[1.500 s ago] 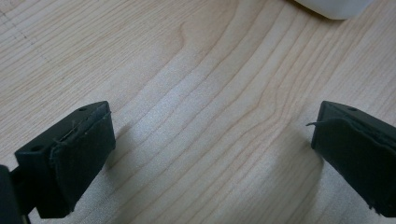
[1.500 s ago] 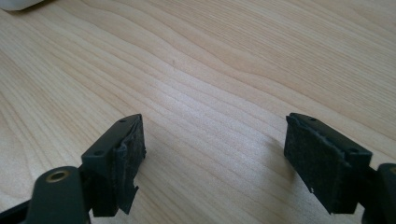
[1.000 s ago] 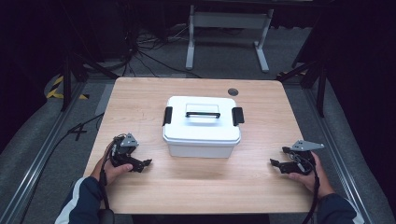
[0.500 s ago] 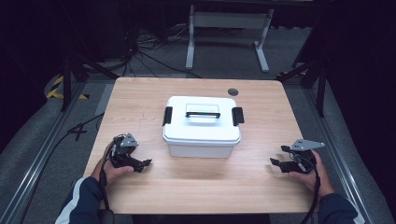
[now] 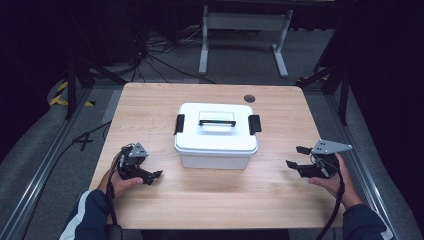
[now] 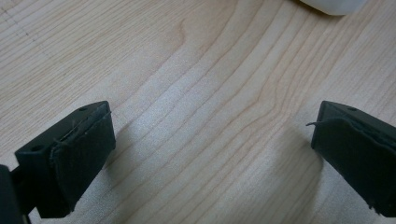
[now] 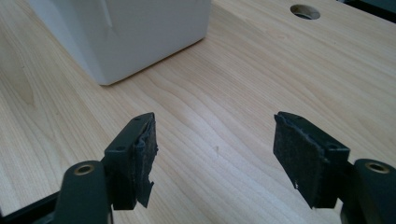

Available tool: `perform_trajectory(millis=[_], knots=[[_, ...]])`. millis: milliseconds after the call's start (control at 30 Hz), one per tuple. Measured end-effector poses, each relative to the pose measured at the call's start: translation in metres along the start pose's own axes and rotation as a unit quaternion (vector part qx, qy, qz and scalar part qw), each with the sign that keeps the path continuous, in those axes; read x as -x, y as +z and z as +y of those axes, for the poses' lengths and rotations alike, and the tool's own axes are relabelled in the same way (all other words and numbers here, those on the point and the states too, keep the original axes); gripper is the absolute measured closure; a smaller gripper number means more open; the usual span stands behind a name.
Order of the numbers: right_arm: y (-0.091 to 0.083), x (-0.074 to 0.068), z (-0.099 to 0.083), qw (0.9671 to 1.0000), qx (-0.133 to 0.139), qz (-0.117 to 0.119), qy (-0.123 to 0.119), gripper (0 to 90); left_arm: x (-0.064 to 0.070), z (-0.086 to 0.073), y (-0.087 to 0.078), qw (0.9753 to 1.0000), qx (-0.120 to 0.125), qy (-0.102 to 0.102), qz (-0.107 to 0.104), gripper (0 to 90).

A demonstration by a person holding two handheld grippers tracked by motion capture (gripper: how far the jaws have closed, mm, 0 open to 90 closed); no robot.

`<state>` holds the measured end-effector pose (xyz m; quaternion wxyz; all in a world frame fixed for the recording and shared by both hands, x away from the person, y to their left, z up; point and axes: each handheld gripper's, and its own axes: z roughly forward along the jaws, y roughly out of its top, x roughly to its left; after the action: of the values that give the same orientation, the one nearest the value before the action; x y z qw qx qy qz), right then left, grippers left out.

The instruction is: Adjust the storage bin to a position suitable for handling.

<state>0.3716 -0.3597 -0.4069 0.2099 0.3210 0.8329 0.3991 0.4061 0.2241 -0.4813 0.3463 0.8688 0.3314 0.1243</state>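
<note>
While both grippers rest low over the table, the white lidded box sits at the middle of the surface, a little nearer the far edge than the near one; its long axis runs parallel to the near edge, from the left side toward the right; the black handle on the lid lies along that same axis, and a black latch sits at each short end, the other latch toward the right edge; the lid is on and faces straight up.

The table is pale wood with visible grain; a round cable hole lies near the far right corner, well apart from the box; grey carpet surrounds the table, with loose cables on the floor beyond the far left corner and a white frame stand beyond the far edge; the room behind is dark.

The left gripper lies near the near left corner, jaws spread wide and holding nothing, pointing toward the right edge; in the left gripper view bare wood shows between the jaws and a corner of the box lies ahead; the right gripper lies near the right edge, also released and wide, pointing toward the box; in the right gripper view the box wall stands ahead to the left, with bare wood between.
</note>
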Motion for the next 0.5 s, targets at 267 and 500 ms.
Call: perform_trajectory(millis=[267,500], knots=[[-0.014,-0.001,0.024,0.9995,0.006,0.002,-0.029,31.1,0.0,0.0,0.0,1.0,0.0,0.0,0.0,0.1],[-0.023,-0.001,0.045,0.9978,-0.009,0.006,-0.065,33.3,0.0,0.0,0.0,1.0,0.0,0.0,0.0,0.1]])
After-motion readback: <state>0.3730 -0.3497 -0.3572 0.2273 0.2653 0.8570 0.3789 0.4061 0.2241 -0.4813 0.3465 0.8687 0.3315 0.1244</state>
